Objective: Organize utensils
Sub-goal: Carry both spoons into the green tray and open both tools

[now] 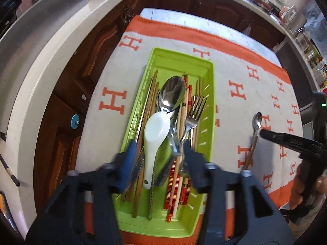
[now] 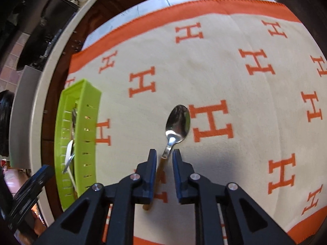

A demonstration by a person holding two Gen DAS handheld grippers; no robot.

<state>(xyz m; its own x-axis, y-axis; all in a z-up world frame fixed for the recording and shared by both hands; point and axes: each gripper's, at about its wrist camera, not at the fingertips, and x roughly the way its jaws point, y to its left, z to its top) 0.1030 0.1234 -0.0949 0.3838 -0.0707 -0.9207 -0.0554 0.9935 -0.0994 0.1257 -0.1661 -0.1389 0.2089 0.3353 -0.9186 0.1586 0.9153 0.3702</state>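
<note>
Utensils fill the green tray (image 1: 206, 94); my left gripper (image 1: 158, 149) hovers open over its near end, holding nothing. Right of the tray, one spoon (image 2: 177, 125) lies on the cloth (image 2: 235, 85), its handle between my open right gripper (image 2: 164, 157). Next, I'd close and lift.

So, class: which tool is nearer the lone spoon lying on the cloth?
Right. The right tool straddles the spoon at its handle, fingers open either side. The left tool hovers over the green tray, off to the spoon's left.
</note>
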